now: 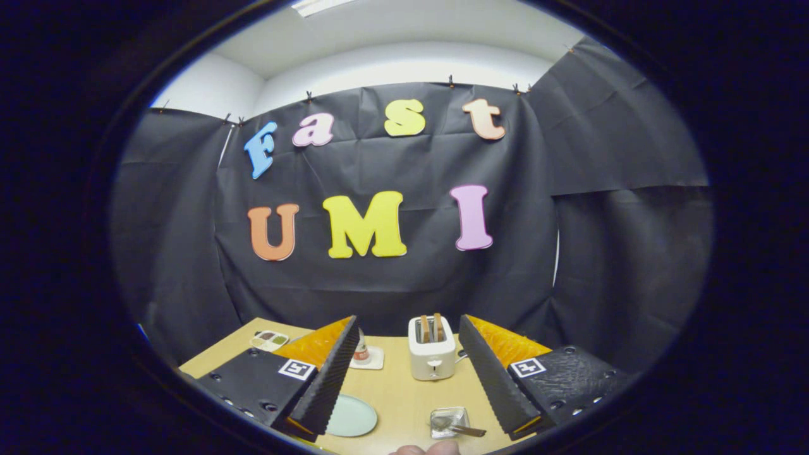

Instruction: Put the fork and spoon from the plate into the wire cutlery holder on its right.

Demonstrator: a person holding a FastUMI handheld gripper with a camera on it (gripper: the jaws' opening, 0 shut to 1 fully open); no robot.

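Claw (407, 328) spread wide above the table (404, 392).
Between its fingers lie a plate (351, 416), a cutlery holder (450, 422) and a toaster (431, 355).

Even overhead ceiling light (319, 5), sharp centre, strong fisheye bending toward the edges.

Holder (449, 422) right of plate (351, 416); toaster (432, 355) behind them.
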